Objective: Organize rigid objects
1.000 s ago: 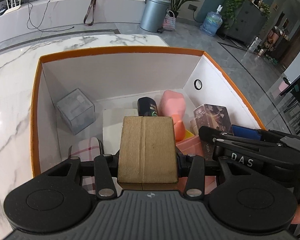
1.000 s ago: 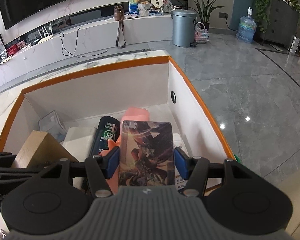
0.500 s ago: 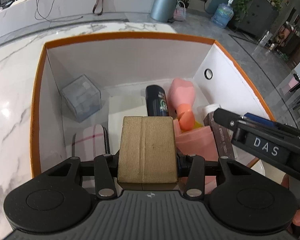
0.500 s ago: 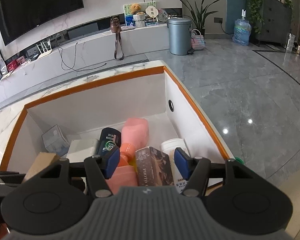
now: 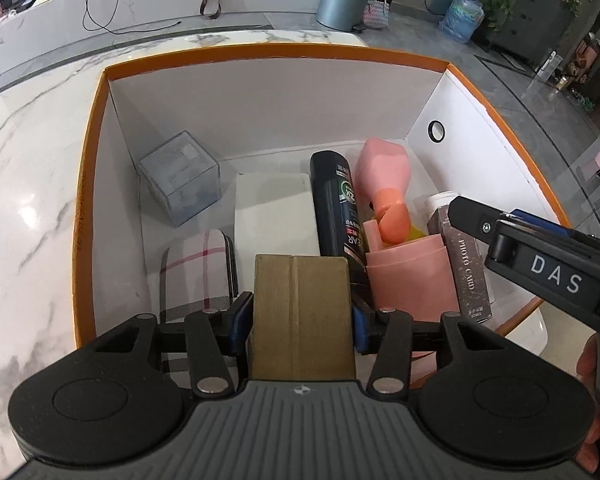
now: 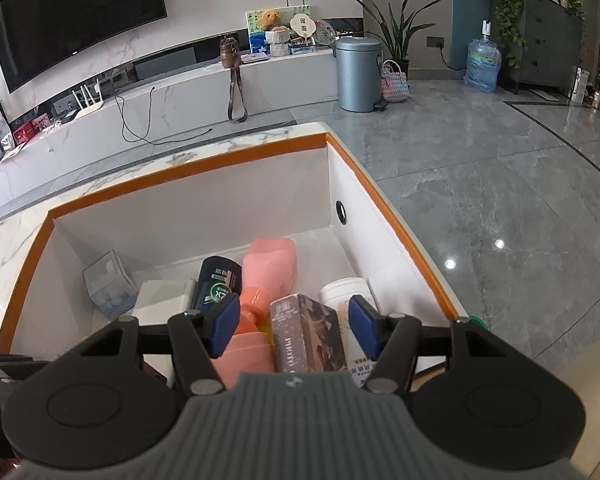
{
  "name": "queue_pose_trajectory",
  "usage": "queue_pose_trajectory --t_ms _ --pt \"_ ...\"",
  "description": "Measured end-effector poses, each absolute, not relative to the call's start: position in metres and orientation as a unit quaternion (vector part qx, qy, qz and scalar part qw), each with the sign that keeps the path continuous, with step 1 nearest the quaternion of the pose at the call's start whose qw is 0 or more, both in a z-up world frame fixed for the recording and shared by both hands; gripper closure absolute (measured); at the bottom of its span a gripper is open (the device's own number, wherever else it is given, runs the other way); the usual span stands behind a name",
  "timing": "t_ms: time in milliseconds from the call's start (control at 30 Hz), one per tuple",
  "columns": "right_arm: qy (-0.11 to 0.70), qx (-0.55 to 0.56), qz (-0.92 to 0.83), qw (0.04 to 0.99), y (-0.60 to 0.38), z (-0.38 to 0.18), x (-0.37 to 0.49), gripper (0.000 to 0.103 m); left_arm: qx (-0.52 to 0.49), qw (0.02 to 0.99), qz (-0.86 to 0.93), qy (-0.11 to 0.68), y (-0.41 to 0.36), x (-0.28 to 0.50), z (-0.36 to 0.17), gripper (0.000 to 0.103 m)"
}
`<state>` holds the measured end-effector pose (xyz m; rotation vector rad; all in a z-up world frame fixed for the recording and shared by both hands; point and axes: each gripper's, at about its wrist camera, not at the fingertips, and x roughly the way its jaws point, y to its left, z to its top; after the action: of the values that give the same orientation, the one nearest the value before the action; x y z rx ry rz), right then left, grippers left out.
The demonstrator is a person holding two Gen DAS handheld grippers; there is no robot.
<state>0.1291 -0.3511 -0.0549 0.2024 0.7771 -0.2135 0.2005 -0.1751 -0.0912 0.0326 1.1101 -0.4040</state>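
An orange-rimmed white bin [image 5: 260,54] stands on the marble table. My left gripper [image 5: 300,320] hangs over its near side. A brown cardboard box [image 5: 300,300] is between its jaws, which are opening. The blue pads [image 5: 242,320] stand beside the box's sides and no longer squeeze it. My right gripper [image 6: 294,326] is open above a dark photo card box [image 6: 308,332], which stands upright in the bin's right part, untouched. In the left wrist view the right gripper [image 5: 540,264] reaches in from the right.
The bin also holds a clear cube [image 5: 180,176], a flat white box [image 5: 274,216], a black bottle [image 5: 336,208], a pink bottle [image 5: 384,176], a pink container [image 5: 408,276], a plaid case [image 5: 196,272] and a white jar [image 6: 346,290]. The marble tabletop [image 5: 28,184] lies left.
The right gripper let go of the photo card box, which now stands in the bin. The left jaws have widened, and the cardboard box sits a little lower between them.
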Motion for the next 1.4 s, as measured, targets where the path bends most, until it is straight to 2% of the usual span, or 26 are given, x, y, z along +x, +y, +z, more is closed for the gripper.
queue_pose_trajectory --t_ms 200,333,467,633,1000,1100,1300,1333,1400 --pt "0.377 0.098 -0.104 0.915 -0.351 -0.055 0.129 0.04 0.006 0.843 -0.187 0.504 -0.171 0.197 -0.085 0.033" --pt "0.376 0.097 -0.105 0.916 -0.351 -0.054 0.129 0.031 -0.008 0.855 -0.188 0.483 -0.168 0.192 -0.075 0.028" --pt "0.36 0.112 -0.109 0.92 -0.355 -0.049 0.121 0.027 0.0 0.876 -0.191 0.443 -0.165 0.18 -0.062 0.021" --pt "0.341 0.115 -0.107 0.927 -0.353 -0.039 0.106 0.027 0.031 0.903 -0.173 0.393 -0.161 0.162 -0.045 0.017" --pt "0.278 0.105 -0.067 0.952 -0.333 -0.005 0.064 0.015 0.039 0.938 -0.168 0.301 -0.133 0.125 -0.009 0.014" --pt "0.261 0.095 -0.05 0.959 -0.325 0.005 0.054 0.013 0.051 0.946 -0.154 0.28 -0.123 0.116 -0.002 0.008" --pt "0.244 0.081 -0.01 0.966 -0.311 0.016 0.036 0.008 0.047 0.959 -0.117 0.253 -0.102 0.103 0.002 0.006" --pt "0.238 0.072 -0.005 0.968 -0.307 0.017 0.032 0.006 0.048 0.961 -0.115 0.248 -0.099 0.1 0.001 0.0" --pt "0.224 0.053 0.004 0.973 -0.299 0.017 0.025 0.003 0.049 0.963 -0.105 0.243 -0.095 0.095 -0.003 0.0"
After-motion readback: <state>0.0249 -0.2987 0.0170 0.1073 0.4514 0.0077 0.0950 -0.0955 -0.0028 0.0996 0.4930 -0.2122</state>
